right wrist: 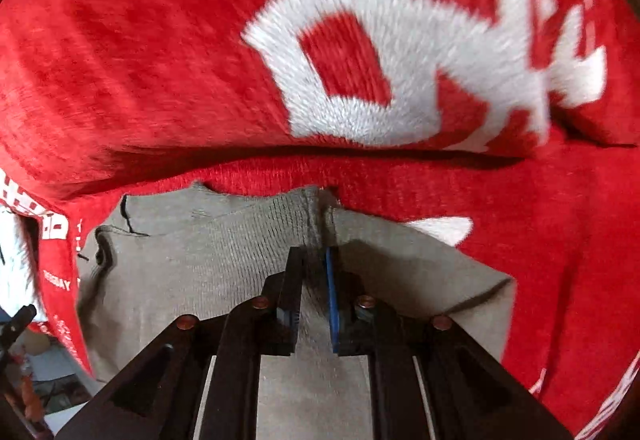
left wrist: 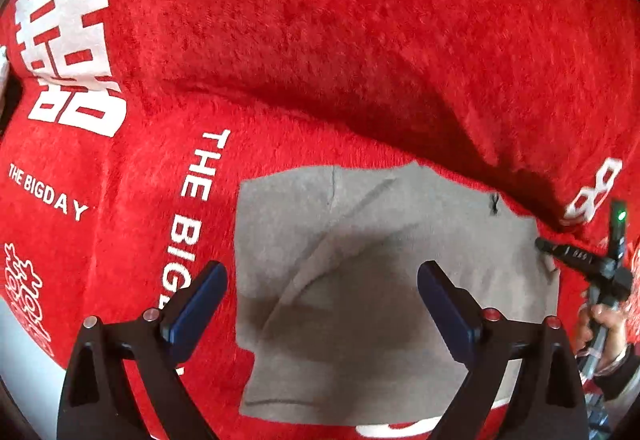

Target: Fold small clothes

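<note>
A small grey knitted garment (left wrist: 360,280) lies folded on a red plush blanket (left wrist: 280,40). My left gripper (left wrist: 322,280) is open and empty, its fingers spread just above the garment's near part. My right gripper (right wrist: 314,260) is shut on a raised ridge of the grey garment (right wrist: 200,280), pinching the cloth between its pads. In the left wrist view the right gripper (left wrist: 548,252) shows at the garment's right edge, held by a hand.
The red blanket (right wrist: 140,60) carries large white characters and the words "THE BIGDAY". A thick fold of it (left wrist: 400,100) rises just behind the garment. Floor and clutter show at the lower left of the right wrist view (right wrist: 36,360).
</note>
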